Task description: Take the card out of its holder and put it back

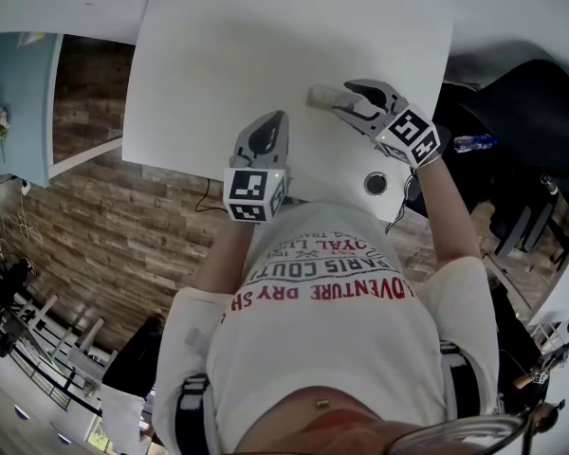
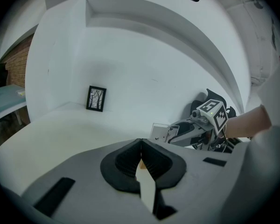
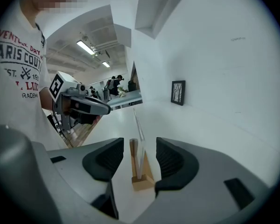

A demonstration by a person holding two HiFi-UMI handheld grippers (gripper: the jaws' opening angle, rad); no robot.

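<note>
**Right gripper open around the card in its holder**

A big white table point(image 1: 218, 55) fills the far part of the scene. A person in a white shirt point(image 1: 332, 320) stands at its near edge and holds a gripper in each hand.

The left gripper point(image 2: 141, 146) is over the near edge of the table, well apart from the holder. Its two jaws are pressed together and there is nothing between them. It is not helping right now.

The right gripper point(image 3: 140, 146) is farther out on the table, on the right. Its jaws are wide apart. Between them is the little wooden holder point(image 3: 141, 182), which sits flat on the table. The clear card point(image 3: 138, 143) stands up straight in the holder's slot. One jaw is on each side of the card, but neither pad touches it.

So the card is in its holder and nothing is gripping it. I think this is one of two steps. Either the right gripper is lined up to take the card out, or the card is back in and the job is done. These pictures do not tell me which.

If the card is to come out, the jaws need to close softly on the card above the wood. Then it should go straight up, so the light holder does not tip or come along. The left gripper could hold the wood down.
</note>
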